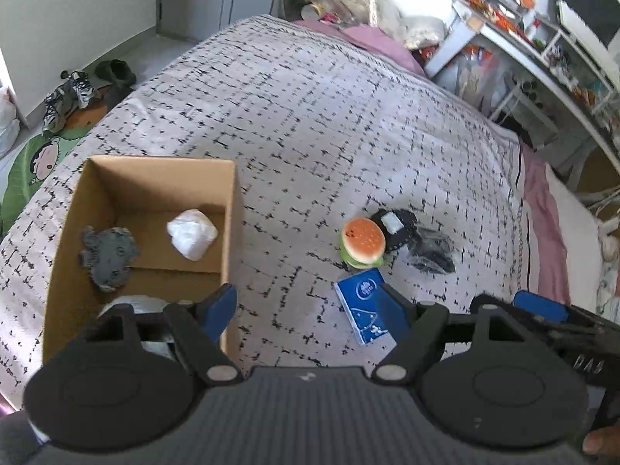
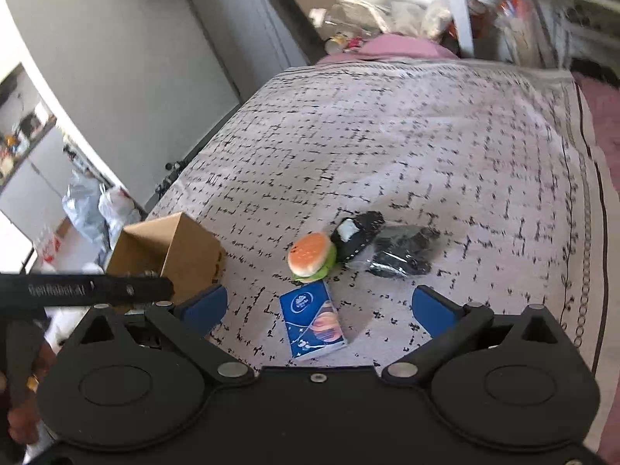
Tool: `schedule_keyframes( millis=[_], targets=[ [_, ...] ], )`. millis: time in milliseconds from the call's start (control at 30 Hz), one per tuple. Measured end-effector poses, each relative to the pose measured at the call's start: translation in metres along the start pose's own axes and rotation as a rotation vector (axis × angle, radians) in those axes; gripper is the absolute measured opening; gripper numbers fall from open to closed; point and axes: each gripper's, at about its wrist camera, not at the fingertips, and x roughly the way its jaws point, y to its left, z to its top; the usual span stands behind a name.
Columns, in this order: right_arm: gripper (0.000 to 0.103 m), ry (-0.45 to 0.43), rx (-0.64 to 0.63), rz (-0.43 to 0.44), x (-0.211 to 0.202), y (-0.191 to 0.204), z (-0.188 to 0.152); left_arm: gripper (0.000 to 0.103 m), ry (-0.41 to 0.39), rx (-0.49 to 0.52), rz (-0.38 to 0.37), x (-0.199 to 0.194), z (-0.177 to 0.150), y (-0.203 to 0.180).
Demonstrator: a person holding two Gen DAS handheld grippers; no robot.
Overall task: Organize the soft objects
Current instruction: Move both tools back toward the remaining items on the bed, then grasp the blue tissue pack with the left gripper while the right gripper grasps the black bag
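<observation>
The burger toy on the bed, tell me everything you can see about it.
The burger toy looks like a soft, squishy plush: an orange-tan bun top with small pale dots, a green lettuce-like layer below and a pale edge under that. It lies tilted on the patterned bedspread, bun top facing up and toward the cameras. A black pouch sits against its far side, and the blue tissue pack lies just in front, touching or nearly so. Nothing holds it.

Burger toy (image 1: 362, 242) right of box (image 1: 228, 209), tissue pack (image 1: 364, 309) before it
</observation>
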Motion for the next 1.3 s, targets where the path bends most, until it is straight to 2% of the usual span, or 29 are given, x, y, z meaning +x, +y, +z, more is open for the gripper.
schedule_keyframes(
  millis=[167,333,433,500,600,700,1000,1167,1233,1300],
  targets=[
    [0.103,-0.014,0.059,0.020,0.003,-0.018,0.001,0.077,-0.005,0.020,-0.005,0.009,-0.003,-0.021],
    [0.103,-0.002,0.120,0.044,0.009,-0.034,0.003,0.077,0.023,-0.015,-0.014,0.023,-0.004,-0.034],
    [0.103,-0.002,0.143,0.044,0.012,-0.042,0.004,0.077,0.048,0.025,0.005,0.034,-0.005,-0.047],
    [0.102,-0.003,0.149,0.042,0.015,-0.046,0.004,0.077,0.033,0.051,0.037,0.038,-0.006,-0.055],
    [0.101,0.000,0.164,0.038,0.021,-0.053,0.004,0.077,0.044,0.046,0.048,0.048,-0.006,-0.060],
    [0.098,0.003,0.183,0.035,0.027,-0.060,0.006,0.077,0.067,0.018,0.030,0.061,-0.004,-0.063],
    [0.090,0.050,0.257,0.058,0.048,-0.079,0.007,0.070,0.114,-0.007,0.066,0.097,-0.004,-0.072],
    [0.084,0.047,0.294,0.042,0.057,-0.089,0.009,0.069,0.159,-0.031,0.059,0.117,-0.005,-0.074],
    [0.079,0.054,0.298,0.030,0.062,-0.092,0.011,0.066,0.174,-0.039,0.062,0.124,-0.005,-0.074],
    [0.077,0.058,0.303,0.031,0.067,-0.094,0.013,0.060,0.191,-0.051,0.061,0.130,-0.006,-0.073]
  ],
)
